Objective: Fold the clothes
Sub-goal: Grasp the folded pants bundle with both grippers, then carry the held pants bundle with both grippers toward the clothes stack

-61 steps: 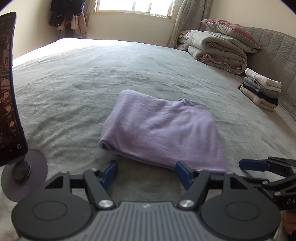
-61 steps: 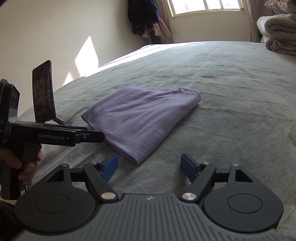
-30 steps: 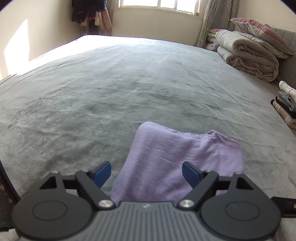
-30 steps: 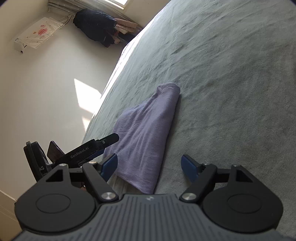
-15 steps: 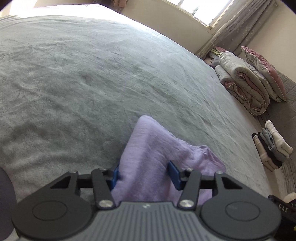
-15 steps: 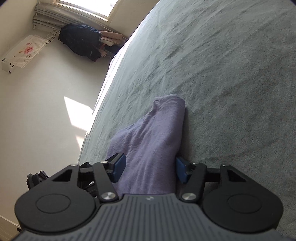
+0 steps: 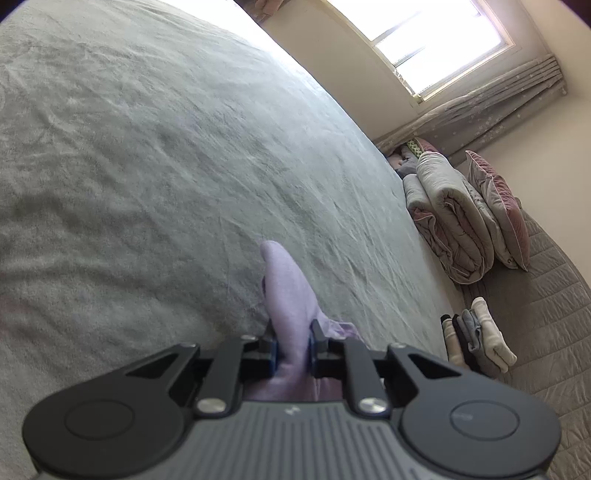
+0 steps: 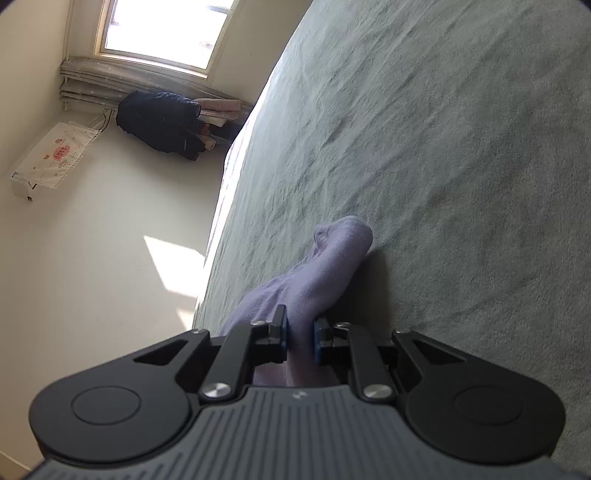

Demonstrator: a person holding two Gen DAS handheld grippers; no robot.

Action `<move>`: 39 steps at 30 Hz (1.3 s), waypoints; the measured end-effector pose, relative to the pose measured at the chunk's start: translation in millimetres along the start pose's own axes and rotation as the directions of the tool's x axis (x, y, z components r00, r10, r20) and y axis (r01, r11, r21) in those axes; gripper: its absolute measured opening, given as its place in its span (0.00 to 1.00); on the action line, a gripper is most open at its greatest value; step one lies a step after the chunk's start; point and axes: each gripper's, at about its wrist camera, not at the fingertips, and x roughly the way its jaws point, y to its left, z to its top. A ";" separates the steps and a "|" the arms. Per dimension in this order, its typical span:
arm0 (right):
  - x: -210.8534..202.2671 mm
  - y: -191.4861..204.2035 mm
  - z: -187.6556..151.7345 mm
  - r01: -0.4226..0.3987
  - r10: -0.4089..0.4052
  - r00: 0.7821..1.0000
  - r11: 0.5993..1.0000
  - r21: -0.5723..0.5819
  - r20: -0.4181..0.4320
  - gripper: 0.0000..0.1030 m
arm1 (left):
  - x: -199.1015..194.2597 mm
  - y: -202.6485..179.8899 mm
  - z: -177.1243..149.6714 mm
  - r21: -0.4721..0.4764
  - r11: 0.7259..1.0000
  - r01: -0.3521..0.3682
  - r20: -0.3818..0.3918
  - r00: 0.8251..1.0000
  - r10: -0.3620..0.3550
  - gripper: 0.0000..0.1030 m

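Your left tongs [image 7: 292, 345] were closing on the soft purple folded cloth [image 7: 286, 291], and their blue pads [image 7: 273, 354] already pressed its bunched edge from both sides. Your right tongs [image 8: 300, 338] were closing too, and they pinched another part of the same purple cloth [image 8: 317, 269]. The cloth lay on the big bed with the fuzzy grey-green cover [image 7: 147, 166], near the edge close to you, and it stuck up in a little hump past the tongs.

The bed around the cloth was bare, so nothing stood in the way of the tongs.

Far off on the bed, by the wall, sat a rolled-up grey and pink quilt [image 7: 450, 229] with a dusty pink pillow [image 7: 498, 214] leaning beside it. A small pile of folded clothes in white, grey and black [image 7: 476, 339] rested near the padded grey headboard [image 7: 546, 314], well apart from the purple cloth.

A bright window [image 8: 162, 29] let light in. Under it hung a dark coat [image 8: 159, 118] next to some pink things. A white box with red pictures [image 8: 51, 158] was fixed on the cream wall [image 8: 92, 258].
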 end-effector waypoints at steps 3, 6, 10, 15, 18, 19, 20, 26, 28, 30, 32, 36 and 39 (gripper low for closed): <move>-15.6 8.7 6.8 0.000 0.000 1.000 1.000 -0.021 0.012 0.16 | 1.8 -12.8 -6.6 -0.024 1.000 0.000 -0.018 1.000 0.000 0.14; -35.0 16.3 13.3 0.013 -0.012 1.000 0.999 -0.042 0.021 0.16 | 4.6 -27.0 -17.0 -0.045 0.999 0.008 -0.043 0.999 -0.010 0.14; -55.5 25.7 25.3 0.047 -0.045 0.999 0.997 -0.065 0.021 0.16 | 4.6 -44.9 -35.9 -0.058 0.998 0.008 -0.077 0.997 -0.012 0.14; -70.6 20.6 27.4 0.105 -0.105 0.995 0.994 -0.042 0.003 0.16 | 2.1 -56.0 -63.3 -0.075 0.997 -0.020 -0.140 0.990 0.009 0.14; -70.9 7.9 25.2 0.174 -0.174 0.984 0.984 -0.031 -0.029 0.16 | 7.6 -53.7 -79.7 -0.067 0.997 -0.045 -0.184 0.982 0.032 0.14; -69.8 1.8 23.8 0.197 -0.198 0.980 0.980 -0.025 -0.037 0.16 | 10.9 -51.5 -84.6 -0.052 0.997 -0.060 -0.200 0.979 0.048 0.15; -68.7 -4.4 22.4 0.221 -0.221 0.974 0.975 -0.019 -0.045 0.16 | 14.4 -49.0 -89.7 -0.034 0.997 -0.075 -0.216 0.974 0.066 0.15; -60.6 -31.9 19.1 0.264 -0.266 0.957 0.964 -0.030 -0.116 0.23 | 17.8 -30.1 -92.0 0.013 0.999 -0.038 -0.234 0.971 0.040 0.37; -59.6 -33.4 22.8 0.240 -0.242 0.963 0.970 -0.032 -0.116 0.27 | 17.8 -24.7 -87.7 0.011 1.000 0.002 -0.228 0.974 0.000 0.45; -57.2 -33.0 28.2 0.214 -0.217 0.970 0.976 -0.032 -0.112 0.37 | 22.1 -18.3 -85.3 -0.011 1.000 0.029 -0.228 0.973 -0.031 0.46; -54.9 -34.1 30.6 0.187 -0.188 0.976 0.982 -0.019 -0.107 0.44 | 27.1 -12.1 -85.0 -0.038 0.997 0.061 -0.225 0.972 -0.068 0.48; -49.9 -35.9 30.8 0.154 -0.155 0.984 0.988 -0.010 -0.091 0.46 | 37.4 -0.7 -89.4 -0.117 0.984 0.135 -0.190 0.969 -0.156 0.47; -45.2 -37.5 28.7 0.125 -0.126 0.991 0.992 -0.019 -0.053 0.43 | 42.4 3.7 -95.7 -0.141 0.977 0.159 -0.151 0.972 -0.180 0.32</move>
